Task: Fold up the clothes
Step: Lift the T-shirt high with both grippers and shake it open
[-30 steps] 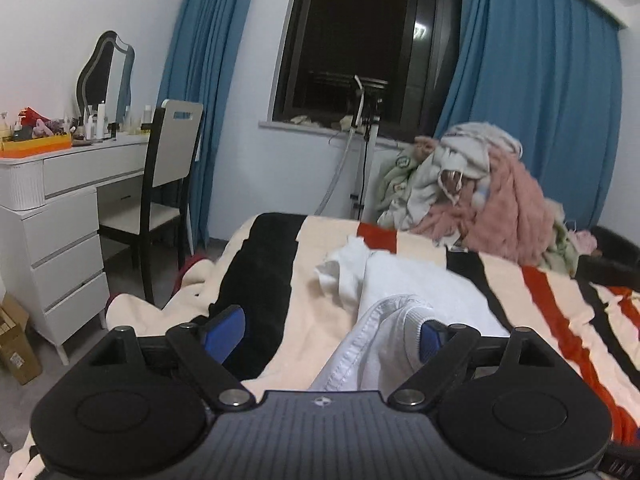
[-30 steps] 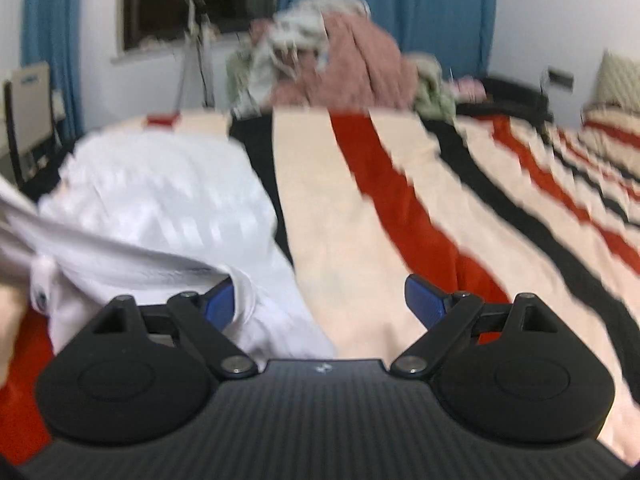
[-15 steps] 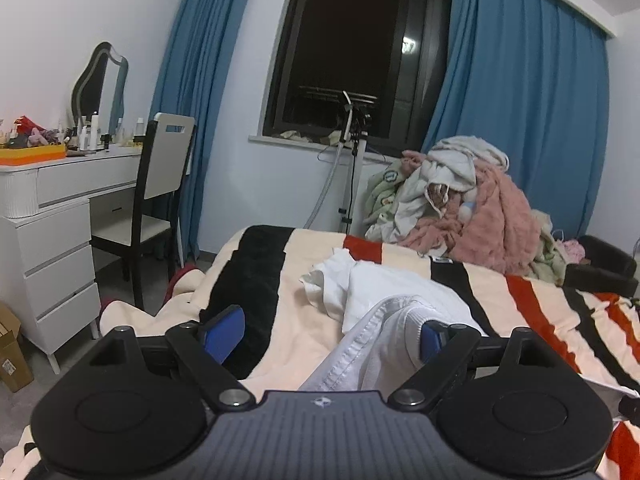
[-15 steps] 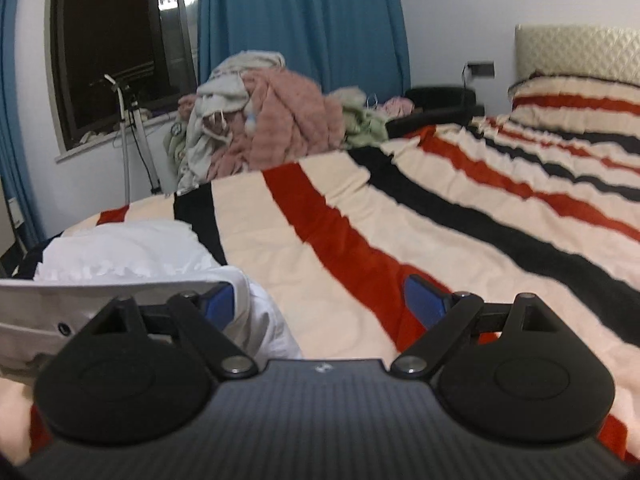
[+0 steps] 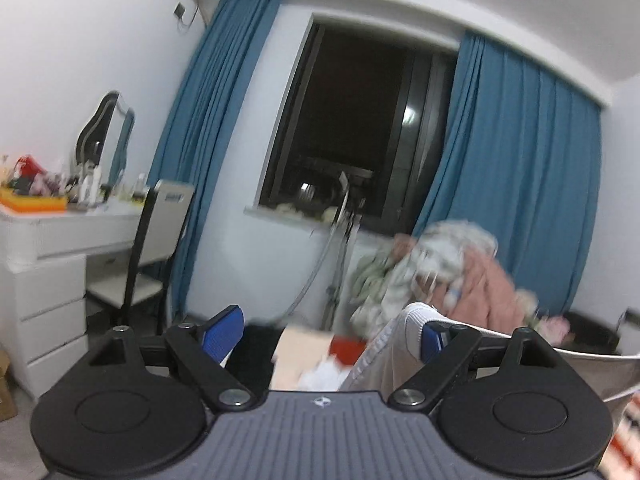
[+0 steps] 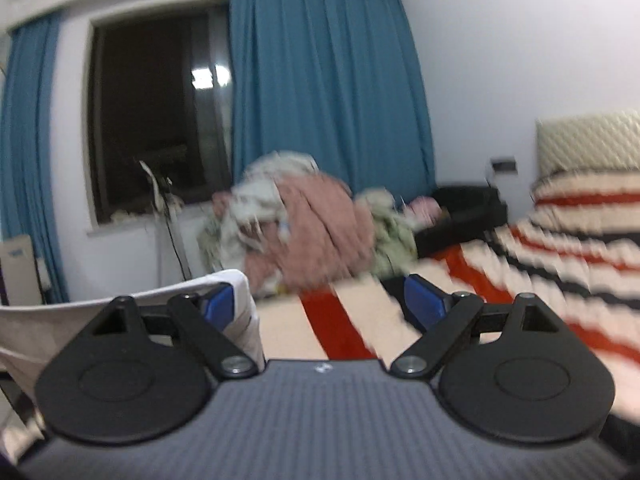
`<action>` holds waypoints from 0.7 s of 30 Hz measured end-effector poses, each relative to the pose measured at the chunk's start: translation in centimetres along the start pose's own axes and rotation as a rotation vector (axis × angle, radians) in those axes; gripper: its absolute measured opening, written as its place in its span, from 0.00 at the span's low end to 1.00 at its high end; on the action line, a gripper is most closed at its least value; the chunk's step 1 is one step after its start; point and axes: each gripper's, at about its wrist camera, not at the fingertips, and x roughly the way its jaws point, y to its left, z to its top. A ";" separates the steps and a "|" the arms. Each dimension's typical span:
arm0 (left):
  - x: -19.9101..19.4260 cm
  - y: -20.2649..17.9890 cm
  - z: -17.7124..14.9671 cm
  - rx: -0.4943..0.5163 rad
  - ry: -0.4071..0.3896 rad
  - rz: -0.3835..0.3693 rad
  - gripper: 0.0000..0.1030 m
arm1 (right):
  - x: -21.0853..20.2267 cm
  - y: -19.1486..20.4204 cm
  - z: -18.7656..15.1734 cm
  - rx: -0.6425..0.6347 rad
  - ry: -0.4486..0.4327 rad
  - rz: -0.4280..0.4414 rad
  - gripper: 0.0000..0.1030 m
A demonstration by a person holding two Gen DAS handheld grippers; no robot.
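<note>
A white garment (image 5: 396,344) hangs over the right finger of my left gripper (image 5: 326,334), whose jaws stand wide apart. From there its edge runs taut to the right (image 5: 580,364). In the right wrist view the same white garment (image 6: 60,320) is draped over the left finger of my right gripper (image 6: 320,304), also wide apart. No pad presses the cloth against the opposite one. Both grippers are held level above the striped bed (image 6: 540,272). How the garment hangs below them is hidden.
A pile of unfolded clothes (image 6: 312,220) sits at the far end of the bed, under blue curtains. A stand (image 5: 340,248) is by the dark window. A white dresser (image 5: 48,264) and chair (image 5: 160,240) are at the left, a black seat (image 6: 460,208) beyond the bed.
Both grippers have risen, taking the white garment up off the bed. Its edge is now stretched between them, and the bed has dropped low in both views.
</note>
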 end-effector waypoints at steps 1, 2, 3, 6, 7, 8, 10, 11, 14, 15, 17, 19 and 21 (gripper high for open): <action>-0.2 -0.4 2.0 0.003 -0.019 -0.015 0.86 | -0.1 0.1 2.2 0.002 -0.020 0.016 0.86; -0.6 -0.8 4.1 0.009 -0.044 -0.020 0.86 | -0.2 0.1 4.5 0.004 -0.039 0.033 0.86; -1.2 -1.1 6.3 0.006 -0.072 -0.036 0.86 | -0.4 0.1 6.8 0.007 -0.058 0.050 0.86; -3.4 -2.0 12.9 -0.002 -0.159 -0.093 0.86 | -2.0 -0.3 13.0 0.013 -0.116 0.096 0.86; -4.4 -2.3 15.1 0.000 -0.189 -0.110 0.86 | -2.7 -0.4 15.0 0.014 -0.136 0.111 0.86; -5.4 -2.7 17.2 0.004 -0.209 -0.128 0.86 | -3.6 -0.5 16.9 0.010 -0.160 0.119 0.86; -7.6 -3.3 21.4 0.005 -0.232 -0.167 0.86 | -5.5 -0.8 20.5 -0.001 -0.210 0.134 0.86; -8.8 -3.6 23.4 0.006 -0.246 -0.178 0.86 | -6.5 -1.0 22.2 -0.004 -0.236 0.146 0.86; -12.0 -4.5 28.5 0.010 -0.294 -0.208 0.88 | -9.5 -1.9 26.9 -0.014 -0.322 0.183 0.86; -13.0 -4.8 30.2 0.017 -0.311 -0.213 0.88 | -10.6 -2.1 28.2 -0.034 -0.362 0.195 0.86; -14.8 -5.3 32.6 0.045 -0.349 -0.223 0.88 | -12.0 -2.4 30.0 -0.085 -0.428 0.193 0.86; -16.4 -6.2 34.5 0.068 -0.375 -0.235 0.89 | -13.4 -2.7 31.7 -0.138 -0.491 0.189 0.86; -17.2 -6.9 35.4 0.077 -0.376 -0.259 0.91 | -13.8 -3.2 32.8 -0.165 -0.507 0.184 0.86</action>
